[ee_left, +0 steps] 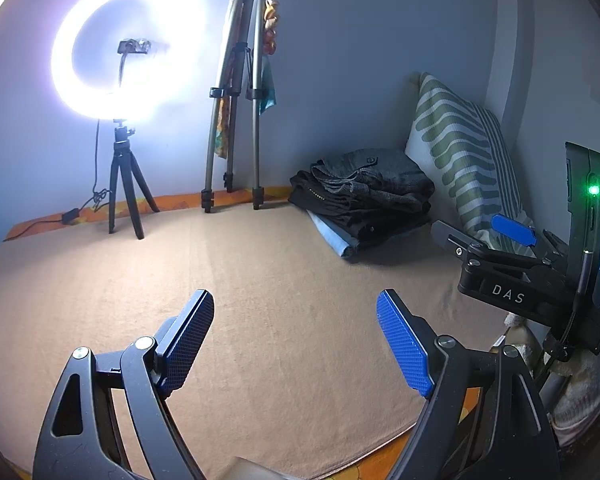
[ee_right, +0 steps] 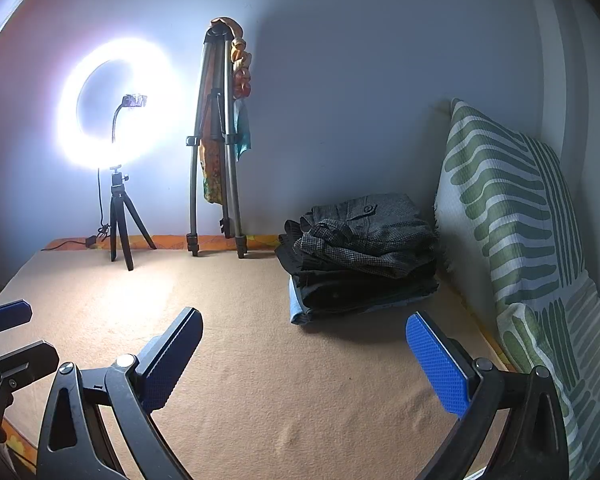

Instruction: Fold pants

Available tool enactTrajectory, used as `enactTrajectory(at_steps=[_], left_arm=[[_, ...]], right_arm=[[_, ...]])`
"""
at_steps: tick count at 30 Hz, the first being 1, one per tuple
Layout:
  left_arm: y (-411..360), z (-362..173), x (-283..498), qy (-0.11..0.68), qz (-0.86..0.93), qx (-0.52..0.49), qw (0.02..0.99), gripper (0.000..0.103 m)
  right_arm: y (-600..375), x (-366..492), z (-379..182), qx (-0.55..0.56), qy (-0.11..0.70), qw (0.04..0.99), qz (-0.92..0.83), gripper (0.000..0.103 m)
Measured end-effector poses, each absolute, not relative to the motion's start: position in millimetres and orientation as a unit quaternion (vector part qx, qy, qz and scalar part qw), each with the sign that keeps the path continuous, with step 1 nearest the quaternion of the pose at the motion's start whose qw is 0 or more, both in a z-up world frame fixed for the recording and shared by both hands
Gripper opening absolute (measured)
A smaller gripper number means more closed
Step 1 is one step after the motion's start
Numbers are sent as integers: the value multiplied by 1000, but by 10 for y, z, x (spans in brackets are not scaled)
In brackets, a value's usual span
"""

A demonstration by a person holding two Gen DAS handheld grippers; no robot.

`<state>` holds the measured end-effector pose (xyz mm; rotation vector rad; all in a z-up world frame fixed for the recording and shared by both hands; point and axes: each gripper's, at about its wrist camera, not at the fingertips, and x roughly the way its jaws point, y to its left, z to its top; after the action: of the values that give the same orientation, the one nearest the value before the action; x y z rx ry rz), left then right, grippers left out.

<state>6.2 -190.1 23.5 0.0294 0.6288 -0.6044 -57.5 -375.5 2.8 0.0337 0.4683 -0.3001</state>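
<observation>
Left wrist view: the left gripper (ee_left: 296,340) hangs over a tan blanket (ee_left: 260,272), its blue pads spread wide with nothing between them.
Right wrist view: the right gripper (ee_right: 304,356) hangs over the same blanket (ee_right: 260,380), its pads likewise spread wide and empty.
Pants: a stack of folded pants (ee_right: 360,252) lies on the blanket ahead of the right gripper and a little to its right, well apart from the pads; from the left gripper the stack (ee_left: 364,200) sits ahead and to the right.
Stack make-up: a grey checked pair on top, dark pairs under it, a light blue pair at the bottom.
Cushion: a green-and-white patterned cushion (ee_right: 520,240) leans on the wall, just beside the stack, to the right of the right gripper.
Ring light: a lit ring light (ee_left: 128,52) on a small black tripod stands at the far edge of the blanket, ahead and left of both grippers; also seen from the right (ee_right: 116,104).
Tall tripod: a folded silver tripod (ee_left: 236,100) leans against the wall between the ring light and the stack, with colourful cloth hung on it.
Neighbouring gripper: the right gripper's body marked DAS appears at the right edge of the left view (ee_left: 516,248); the left gripper's blue pad shows at the left edge of the right view (ee_right: 8,314).
</observation>
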Motion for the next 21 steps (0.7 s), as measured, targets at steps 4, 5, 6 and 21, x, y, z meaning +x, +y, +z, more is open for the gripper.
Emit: enactTrajectory(at_steps=[4,5,6,21], left_arm=[[-1905,235,70,307,-292,13,906,84],[-1906,235,73,308,-292,14,905,84],[-1902,234,68,308,-292,15,905,84],[-1901,205,59,316,-271,15,909,84]], right_arm=[[-3752,-576,31,15,230,962,-148,103],[-3749,-575,31,14,230,962,-148,103],[-3749,-577,33,14,230,962,-149,103],[-3741,-585,31,13,229,962,-150,103]])
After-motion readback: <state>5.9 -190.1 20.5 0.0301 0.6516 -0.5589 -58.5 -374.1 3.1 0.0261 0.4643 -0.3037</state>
